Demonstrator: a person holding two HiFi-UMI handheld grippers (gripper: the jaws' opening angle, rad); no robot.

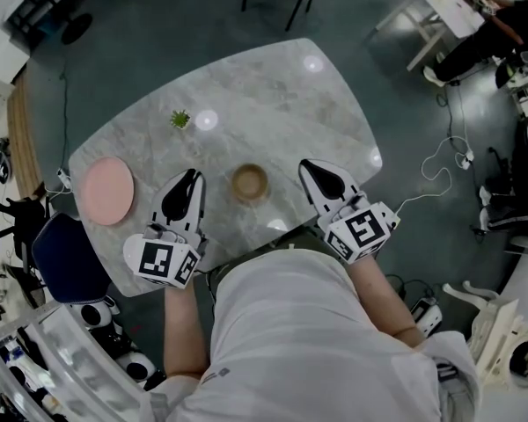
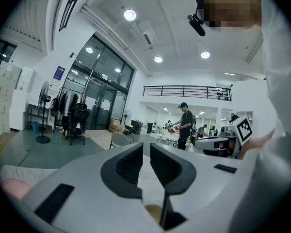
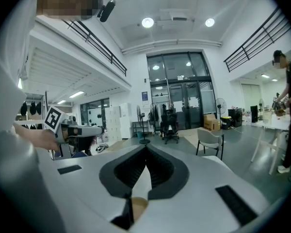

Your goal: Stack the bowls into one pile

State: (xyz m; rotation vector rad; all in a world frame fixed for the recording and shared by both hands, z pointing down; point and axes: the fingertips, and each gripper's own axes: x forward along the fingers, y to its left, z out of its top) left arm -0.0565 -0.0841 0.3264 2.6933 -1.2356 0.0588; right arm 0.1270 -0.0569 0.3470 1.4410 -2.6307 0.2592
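A brown bowl (image 1: 249,183) stands on the marble table (image 1: 273,95), near its front edge and between my two grippers. Whether more bowls are nested inside it cannot be told from above. My left gripper (image 1: 192,176) hovers just left of the bowl, apart from it. In the left gripper view its jaws (image 2: 146,147) show a narrow gap with nothing between them. My right gripper (image 1: 315,165) is level with the bowl on its right, also clear of it. In the right gripper view its jaws (image 3: 146,148) meet at the tips and hold nothing.
A pink plate (image 1: 106,192) lies at the table's left edge, also visible low in the left gripper view (image 2: 12,186). A small green plant (image 1: 179,119) sits farther back. Chairs, cables and other work tables surround the table, and people stand in the hall beyond.
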